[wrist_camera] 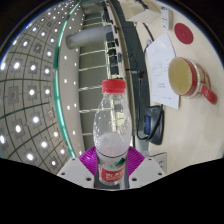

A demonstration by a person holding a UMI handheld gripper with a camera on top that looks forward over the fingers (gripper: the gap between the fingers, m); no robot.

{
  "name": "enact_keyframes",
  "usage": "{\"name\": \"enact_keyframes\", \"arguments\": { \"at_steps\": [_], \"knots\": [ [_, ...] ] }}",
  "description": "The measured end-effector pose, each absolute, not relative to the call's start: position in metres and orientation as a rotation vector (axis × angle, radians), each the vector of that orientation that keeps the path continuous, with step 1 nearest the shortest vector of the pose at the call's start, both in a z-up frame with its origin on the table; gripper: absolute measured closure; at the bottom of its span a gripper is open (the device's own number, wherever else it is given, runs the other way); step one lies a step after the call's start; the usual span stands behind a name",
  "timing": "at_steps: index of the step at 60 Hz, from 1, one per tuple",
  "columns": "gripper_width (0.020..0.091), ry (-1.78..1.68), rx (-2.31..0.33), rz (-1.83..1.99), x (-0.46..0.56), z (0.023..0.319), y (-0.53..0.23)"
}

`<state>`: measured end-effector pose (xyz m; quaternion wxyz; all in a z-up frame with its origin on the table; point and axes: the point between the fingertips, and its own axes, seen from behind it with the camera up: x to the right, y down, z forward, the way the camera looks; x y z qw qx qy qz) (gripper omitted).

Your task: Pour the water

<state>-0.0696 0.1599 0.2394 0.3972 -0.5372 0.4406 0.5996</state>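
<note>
A clear plastic water bottle (111,125) with a red cap and a red-and-white label stands upright between my fingers. My gripper (111,160) is shut on the bottle, with a purple pad (91,158) pressed against each side of its lower body. Beyond the bottle and off to the right, a cream bowl-like cup (186,78) with a red handle sits on the desk. The view is tilted, so the desk runs up the right side.
White papers (160,60) lie on the desk beside the cup, and a dark object (150,125) lies close to the bottle's right. A red round item (184,33) sits farther off. A ceiling grid of lights (35,90) fills the left.
</note>
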Motion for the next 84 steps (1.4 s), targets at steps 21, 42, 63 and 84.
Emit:
{"name": "enact_keyframes", "arguments": {
  "at_steps": [21, 42, 63, 84],
  "knots": [
    [0.0763, 1.500, -1.143, 1.795, -0.041, 0.192, 0.177],
    [0.0762, 0.989, -1.536, 1.412, -0.037, 0.229, 0.170],
    [0.0761, 0.175, -1.639, 0.441, 0.115, 0.300, 0.174],
    [0.0761, -0.036, -1.851, -0.026, 0.238, 0.143, 0.176]
  ]
}}
